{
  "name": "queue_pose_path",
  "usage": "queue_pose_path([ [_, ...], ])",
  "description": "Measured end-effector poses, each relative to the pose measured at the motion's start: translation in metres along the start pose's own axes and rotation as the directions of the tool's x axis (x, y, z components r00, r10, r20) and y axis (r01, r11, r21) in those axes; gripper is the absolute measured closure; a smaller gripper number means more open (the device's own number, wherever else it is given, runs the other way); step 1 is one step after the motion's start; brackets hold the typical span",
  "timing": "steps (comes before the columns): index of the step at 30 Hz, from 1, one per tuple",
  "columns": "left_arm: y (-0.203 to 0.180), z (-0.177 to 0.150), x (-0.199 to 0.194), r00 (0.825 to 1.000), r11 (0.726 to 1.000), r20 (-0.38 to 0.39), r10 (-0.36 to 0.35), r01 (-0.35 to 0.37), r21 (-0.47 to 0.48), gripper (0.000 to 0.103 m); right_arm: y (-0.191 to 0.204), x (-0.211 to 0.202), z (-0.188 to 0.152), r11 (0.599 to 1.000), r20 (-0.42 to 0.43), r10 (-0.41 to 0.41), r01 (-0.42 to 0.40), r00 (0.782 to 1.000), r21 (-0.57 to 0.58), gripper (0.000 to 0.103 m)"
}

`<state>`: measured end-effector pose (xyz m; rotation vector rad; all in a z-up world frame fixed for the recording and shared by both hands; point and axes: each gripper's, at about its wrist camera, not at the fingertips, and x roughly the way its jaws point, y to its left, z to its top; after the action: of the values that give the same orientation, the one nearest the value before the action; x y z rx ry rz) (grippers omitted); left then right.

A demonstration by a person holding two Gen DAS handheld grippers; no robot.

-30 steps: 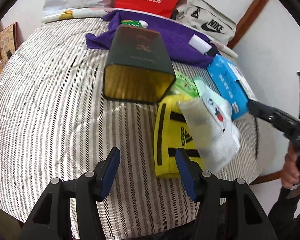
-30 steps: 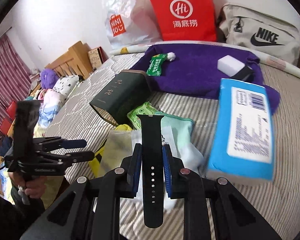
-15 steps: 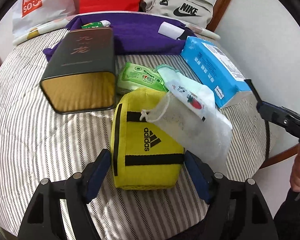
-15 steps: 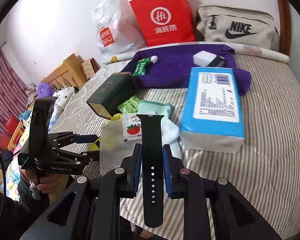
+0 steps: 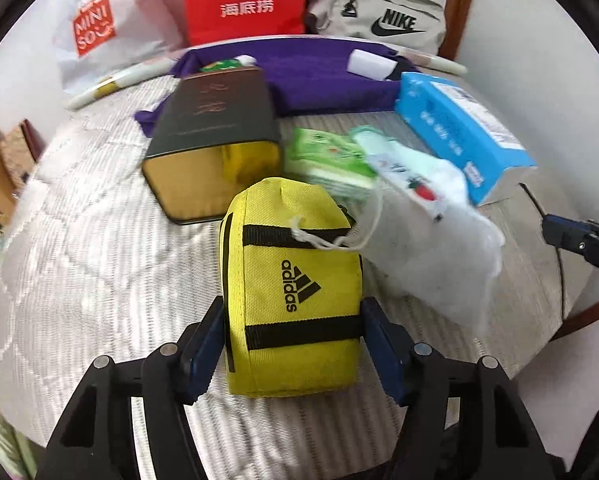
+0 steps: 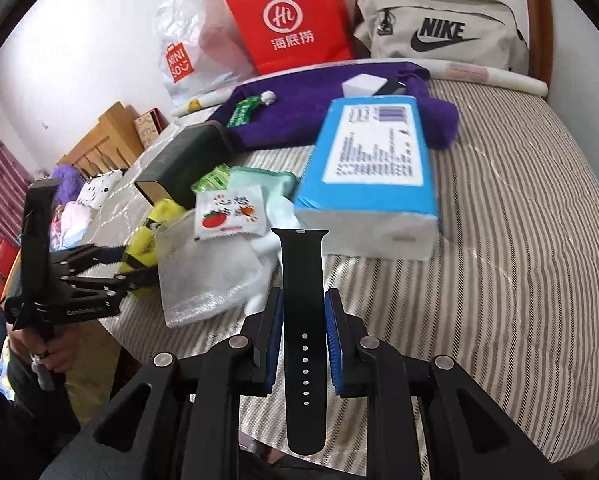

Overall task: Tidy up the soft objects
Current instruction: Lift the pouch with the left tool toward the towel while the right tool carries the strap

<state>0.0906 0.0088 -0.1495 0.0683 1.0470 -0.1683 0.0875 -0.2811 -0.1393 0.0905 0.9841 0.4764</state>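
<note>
The striped bed [image 5: 79, 264] carries a blue tissue pack [image 6: 373, 168] and a yellow pouch [image 5: 295, 288]. The left hand-held gripper [image 5: 293, 344], jaws just closing, presses the pouch's sides. The right hand-held gripper [image 6: 303, 340] is clenched on a black watch strap [image 6: 303, 320].

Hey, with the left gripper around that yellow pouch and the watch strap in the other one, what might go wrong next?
1. The white mesh bag lies partly over the yellow Adidas pouch, its drawstring across the top; lifting the pouch may drag it along.
2. The left gripper jaws, just closing, sit at the pouch's near end, so it may sag or slip.
3. The right gripper pinches the black watch strap by its edges; it could twist free.
</note>
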Motion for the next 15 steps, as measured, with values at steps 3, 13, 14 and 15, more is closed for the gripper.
queue_pose_path([
  [3, 0.007, 0.003, 0.009, 1.0, 0.999, -0.025, -0.015, 0.014, -0.029, 0.035, -0.009, 0.004, -0.004, 1.0, -0.013, -0.008, 0.008, 1.0, 0.023, 0.083],
  [13, 0.016, -0.002, -0.001, 0.999, 0.998, 0.019, -0.026, 0.027, -0.064, 0.051, -0.018, 0.007, -0.014, 0.998, -0.035, -0.036, 0.038, 0.999, 0.044, 0.083],
  [14, 0.019, -0.003, -0.005, 0.999, 0.997, 0.026, -0.029, 0.031, -0.074, 0.051, -0.018, 0.006, -0.014, 0.998, -0.032, -0.036, 0.037, 0.999, 0.043, 0.083],
  [15, 0.021, -0.003, -0.008, 0.999, 0.996, 0.03, -0.029, 0.031, -0.085, 0.051, -0.017, 0.005, -0.015, 0.998, -0.029, -0.036, 0.037, 0.999, 0.044, 0.083],
])
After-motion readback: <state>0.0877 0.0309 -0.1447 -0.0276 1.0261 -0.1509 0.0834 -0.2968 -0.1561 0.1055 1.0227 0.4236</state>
